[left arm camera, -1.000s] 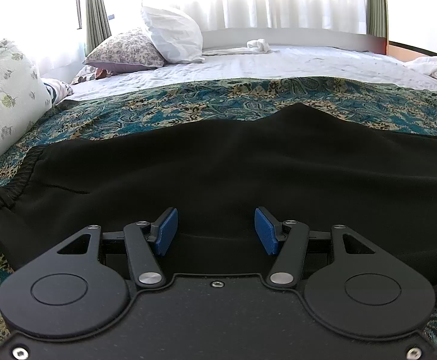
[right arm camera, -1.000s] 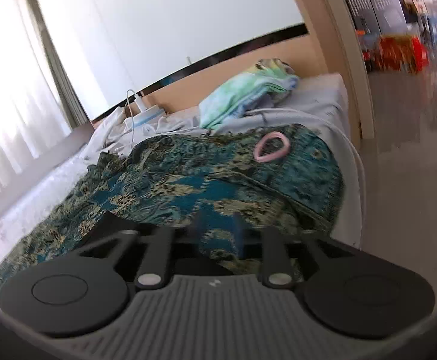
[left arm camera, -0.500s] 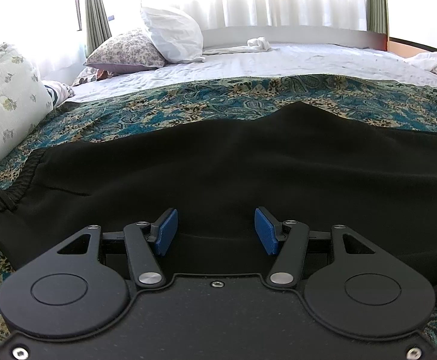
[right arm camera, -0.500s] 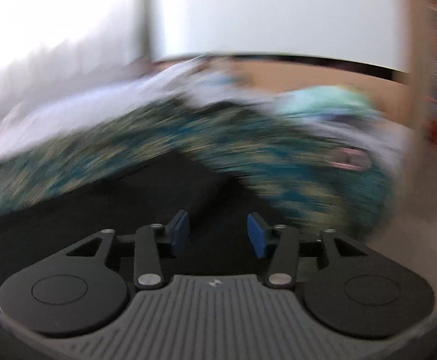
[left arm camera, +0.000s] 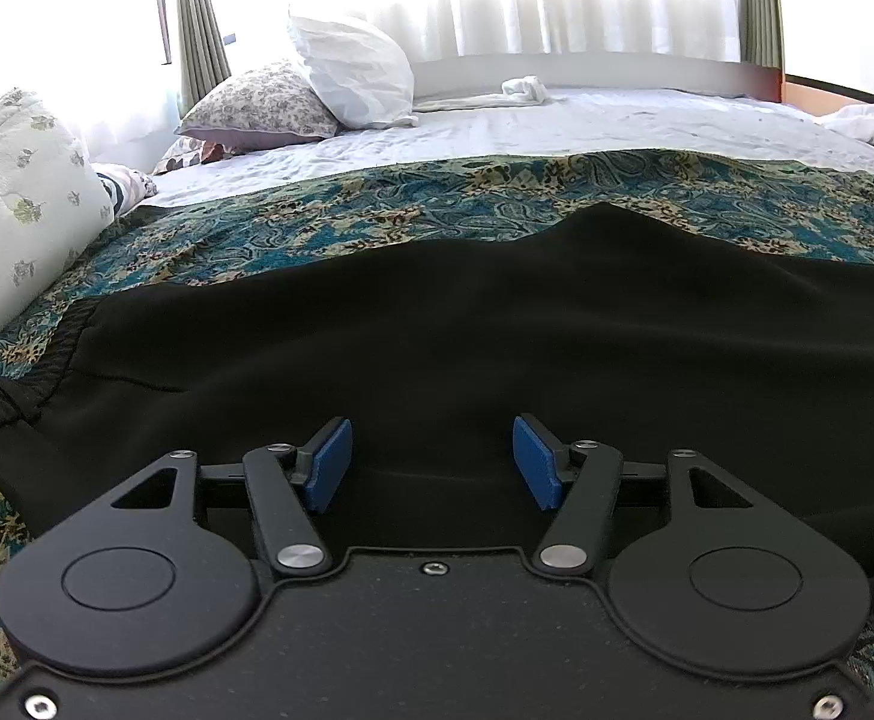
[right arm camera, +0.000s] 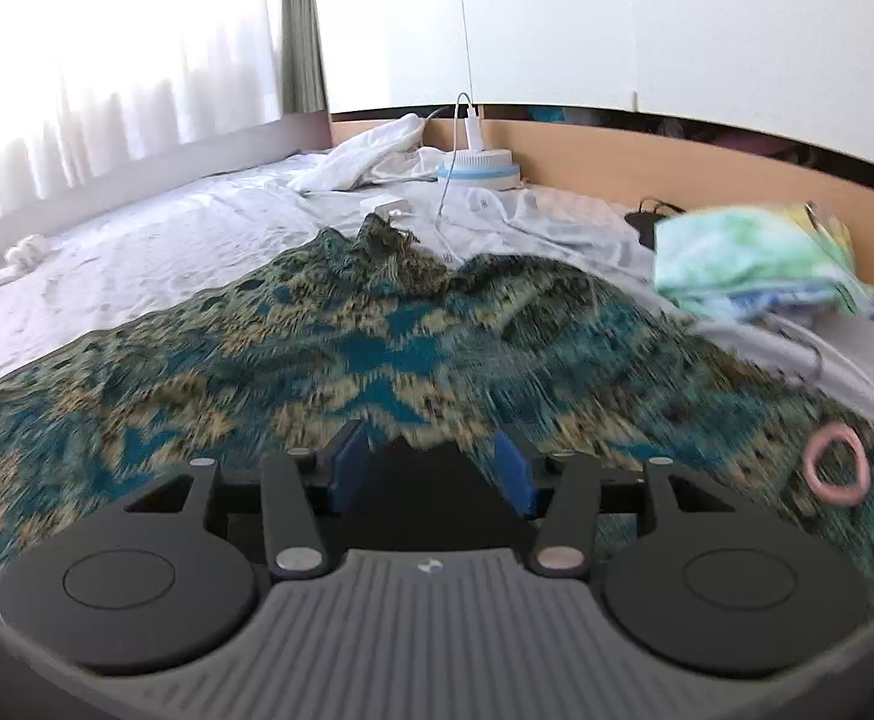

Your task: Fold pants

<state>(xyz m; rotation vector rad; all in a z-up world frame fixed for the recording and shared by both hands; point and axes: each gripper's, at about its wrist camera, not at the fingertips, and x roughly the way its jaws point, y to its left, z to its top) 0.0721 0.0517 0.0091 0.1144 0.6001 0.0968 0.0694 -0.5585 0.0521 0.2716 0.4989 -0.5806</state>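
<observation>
Pants cropped, right wrist view motion-blurred

Left wrist view: black pants (left arm camera: 467, 348) run off the frame's right edge, near edge hidden behind the left gripper (left arm camera: 431, 462) body. Right wrist view: patterned blanket (right arm camera: 377, 348) smeared across the middle; folded green cloth (right arm camera: 755, 264) at right blurred; dark patch between the right gripper (right arm camera: 431, 471) fingers too dim to identify; pink ring (right arm camera: 836, 465) at lower right unclear.

pants (left arm camera: 437, 330): black
blanket (left arm camera: 497, 204): blue-green with tan swirls
sheet (left arm camera: 617, 120): white
pillow (left arm camera: 257, 102): white with small grey flowers
ring (right arm camera: 836, 471): pink
fingers (left arm camera: 536, 462): blue pads
</observation>
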